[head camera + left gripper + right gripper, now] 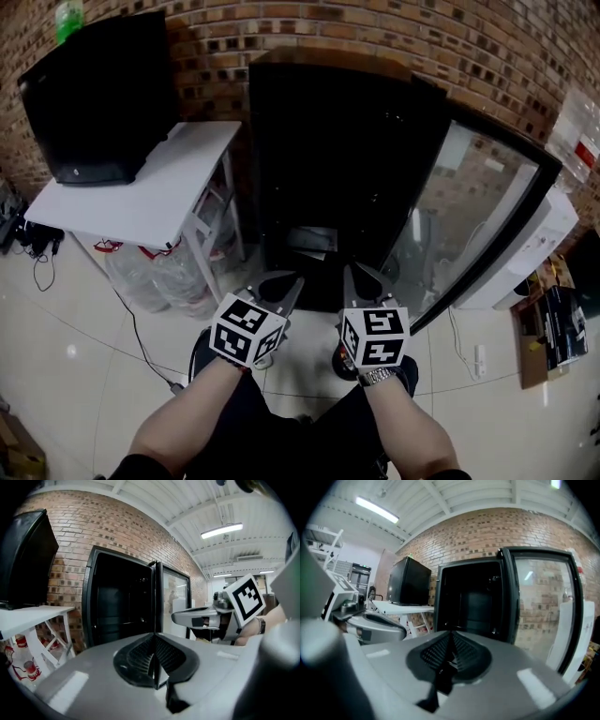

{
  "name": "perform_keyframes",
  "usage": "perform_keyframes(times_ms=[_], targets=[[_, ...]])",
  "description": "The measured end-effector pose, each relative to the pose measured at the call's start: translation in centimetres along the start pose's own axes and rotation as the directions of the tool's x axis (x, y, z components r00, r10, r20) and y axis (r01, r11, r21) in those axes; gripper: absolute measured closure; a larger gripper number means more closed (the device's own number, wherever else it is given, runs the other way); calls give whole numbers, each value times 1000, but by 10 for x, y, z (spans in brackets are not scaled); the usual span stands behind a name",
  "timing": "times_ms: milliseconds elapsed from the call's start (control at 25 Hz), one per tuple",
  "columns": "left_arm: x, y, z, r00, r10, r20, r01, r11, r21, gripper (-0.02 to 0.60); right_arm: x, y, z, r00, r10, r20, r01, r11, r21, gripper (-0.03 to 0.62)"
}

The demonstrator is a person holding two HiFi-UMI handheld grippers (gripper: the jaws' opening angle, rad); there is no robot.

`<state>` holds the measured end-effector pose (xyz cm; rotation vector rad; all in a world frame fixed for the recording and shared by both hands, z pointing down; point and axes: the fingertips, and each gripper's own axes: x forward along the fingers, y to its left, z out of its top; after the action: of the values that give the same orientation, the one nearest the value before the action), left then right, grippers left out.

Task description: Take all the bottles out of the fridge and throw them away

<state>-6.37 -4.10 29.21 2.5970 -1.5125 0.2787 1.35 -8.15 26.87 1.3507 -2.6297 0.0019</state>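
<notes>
While both tongs are pressed together on nothing, my left gripper (281, 286) and right gripper (361, 281) sit side by side facing the open fridge (337, 159). Its inside is too dark to show me any bottles. Clear bags (155, 272) under the white table (159, 178) seem to hold red-labelled ones. I judge such bottles light, thin-walled and slippery, best pinched at the neck. Its glass door (469, 216) stands swung out at right, with the table close at left.
</notes>
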Motion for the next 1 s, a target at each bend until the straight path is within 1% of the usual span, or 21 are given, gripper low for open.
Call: perform_keyframes(times_ms=[160, 320, 520, 1000], targets=[[-5, 1, 5, 1000, 6, 14, -6, 1000, 8, 578, 0, 9, 15, 1000, 15, 25, -15, 1000, -15, 592], [-7, 0, 10, 1000, 4, 23, -4, 1000, 16, 577, -3, 17, 20, 999, 28, 34, -27, 999, -20, 594], [-10, -4, 15, 999, 0, 39, -1, 999, 32, 577, -5, 21, 18, 999, 36, 30, -36, 999, -21, 593], [-13, -6, 12, 999, -4, 42, 2, 999, 34, 577, -9, 25, 17, 999, 42, 32, -41, 999, -18, 594]])
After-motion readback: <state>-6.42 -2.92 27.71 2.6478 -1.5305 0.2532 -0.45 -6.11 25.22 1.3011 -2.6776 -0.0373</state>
